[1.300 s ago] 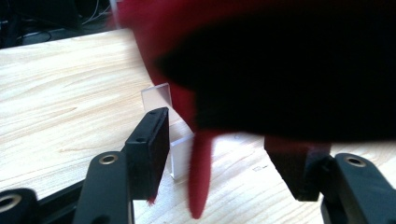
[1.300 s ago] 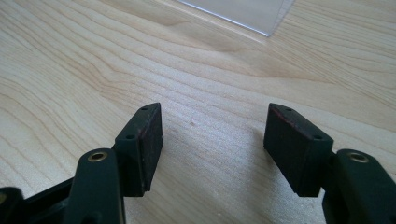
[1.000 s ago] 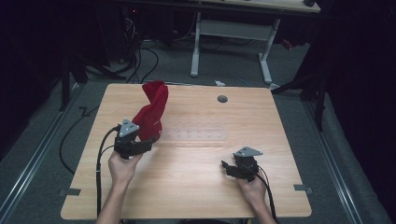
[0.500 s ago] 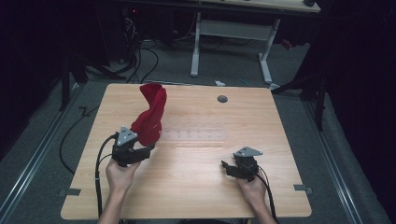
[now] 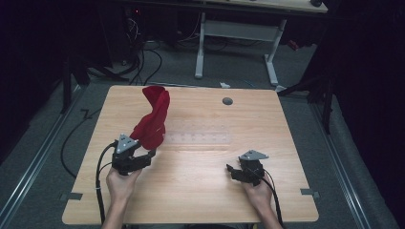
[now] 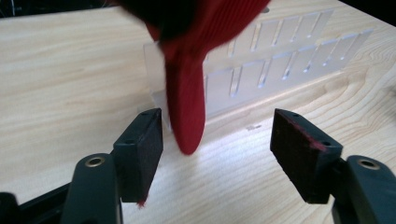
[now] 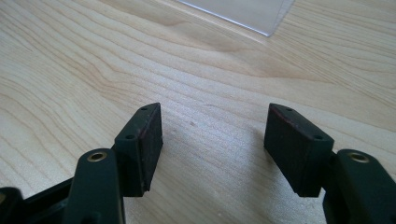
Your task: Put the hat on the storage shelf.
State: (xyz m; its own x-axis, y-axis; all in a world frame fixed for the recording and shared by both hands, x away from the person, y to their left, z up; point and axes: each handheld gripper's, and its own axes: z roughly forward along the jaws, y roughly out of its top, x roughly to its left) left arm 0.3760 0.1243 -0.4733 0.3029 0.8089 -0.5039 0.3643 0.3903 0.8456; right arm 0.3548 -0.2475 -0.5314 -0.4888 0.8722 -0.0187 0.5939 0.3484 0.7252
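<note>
A red cloth (image 5: 153, 119) stands up in a tall twist at the left end of a clear slotted rack (image 5: 200, 138) on the wooden table (image 5: 191, 200). My left gripper (image 5: 145, 155) is at the cloth's near lower end, and its jaws have just been opening. In the left gripper view the cloth's hanging tip (image 6: 187, 107) dangles between the open pads of the left gripper (image 6: 217, 140). The tip is close to the left pad (image 6: 144, 140) and is not pinched. My right gripper (image 5: 232, 171) rests low at the table's near right, open with nothing between its jaws (image 7: 215, 140).
A small grey round mark (image 5: 227, 100) lies at the far middle of the table. The clear rack's corner (image 7: 247, 14) lies beyond the right gripper. Cables (image 5: 76, 133) run over the floor to the left, and a white desk frame (image 5: 239, 33) stands behind.
My left hand has drawn back toward the person and slightly down, away from the red cloth. Its jaws stand wider. The right hand has not moved.
</note>
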